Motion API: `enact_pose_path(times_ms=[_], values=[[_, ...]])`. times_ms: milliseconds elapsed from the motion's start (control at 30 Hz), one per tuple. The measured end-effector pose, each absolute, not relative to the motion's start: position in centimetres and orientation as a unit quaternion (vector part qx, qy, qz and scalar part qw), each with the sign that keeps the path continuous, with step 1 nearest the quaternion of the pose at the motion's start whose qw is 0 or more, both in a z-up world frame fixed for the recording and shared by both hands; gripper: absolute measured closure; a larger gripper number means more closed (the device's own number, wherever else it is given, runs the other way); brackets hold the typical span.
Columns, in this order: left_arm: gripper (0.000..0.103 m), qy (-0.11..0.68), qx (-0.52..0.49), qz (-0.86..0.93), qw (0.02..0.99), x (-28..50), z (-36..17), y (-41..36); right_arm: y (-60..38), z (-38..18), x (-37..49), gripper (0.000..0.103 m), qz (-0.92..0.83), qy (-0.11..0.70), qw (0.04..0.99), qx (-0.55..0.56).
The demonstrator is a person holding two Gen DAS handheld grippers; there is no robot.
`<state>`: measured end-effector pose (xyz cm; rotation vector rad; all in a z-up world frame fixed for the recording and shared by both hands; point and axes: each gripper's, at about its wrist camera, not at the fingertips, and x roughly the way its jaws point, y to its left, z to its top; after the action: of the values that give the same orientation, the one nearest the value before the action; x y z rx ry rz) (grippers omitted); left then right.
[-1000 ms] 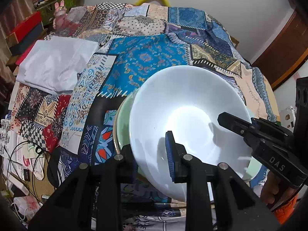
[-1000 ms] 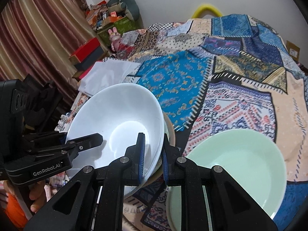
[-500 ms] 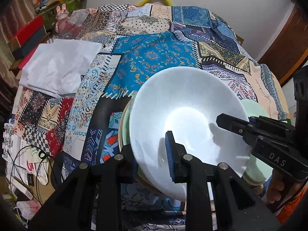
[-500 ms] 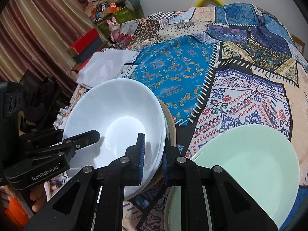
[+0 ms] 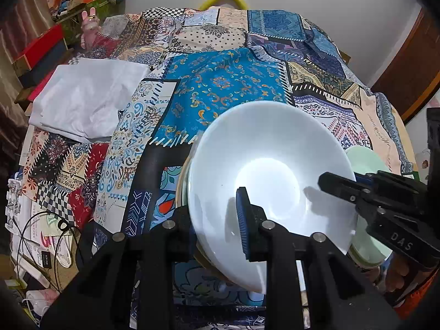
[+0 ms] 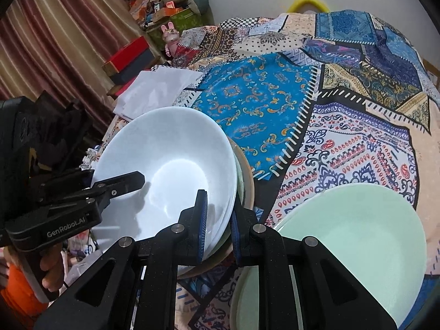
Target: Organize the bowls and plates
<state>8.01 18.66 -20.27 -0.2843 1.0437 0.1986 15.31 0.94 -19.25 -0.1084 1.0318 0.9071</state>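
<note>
On my left wrist camera, my left gripper [image 5: 214, 217] has its fingers clamped over the near-left rim of the white bowl [image 5: 271, 176], one blue pad inside. The bowl tilts on a stack of dishes [image 5: 182, 184] over the patchwork cloth [image 5: 220, 82]. My right gripper [image 5: 338, 185] grips the bowl's right rim, with the green plate [image 5: 364, 159] just behind. A white folded cloth [image 5: 85, 96] lies far left.

On my right wrist camera, my right gripper [image 6: 218, 220] pinches the white bowl [image 6: 165, 165] at its rim, fingers narrow. My left gripper [image 6: 121, 183] holds the opposite edge. The green plate [image 6: 357, 236] sits beside it, to the right.
</note>
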Motion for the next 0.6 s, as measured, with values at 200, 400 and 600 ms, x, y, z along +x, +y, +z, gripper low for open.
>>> enact_pose_path(times_ms=[200, 400, 600], values=[[0.078, 0.500, -0.131, 0.096, 0.851, 8.4, -20.3, 18.5, 0.1, -18.8, 15.6, 0.085, 0.411, 0.467, 0.781, -0.051], [0.066, 0.512, -0.144, 0.090, 0.842, 8.8, -20.2, 18.5, -0.3, -18.6, 15.3, 0.085, 0.412, 0.465, 0.782, -0.050], [0.062, 0.524, -0.133, 0.090, 0.836, 9.3, -19.8, 17.6, -0.7, -18.0, 14.9, 0.078, 0.411, 0.460, 0.786, -0.050]])
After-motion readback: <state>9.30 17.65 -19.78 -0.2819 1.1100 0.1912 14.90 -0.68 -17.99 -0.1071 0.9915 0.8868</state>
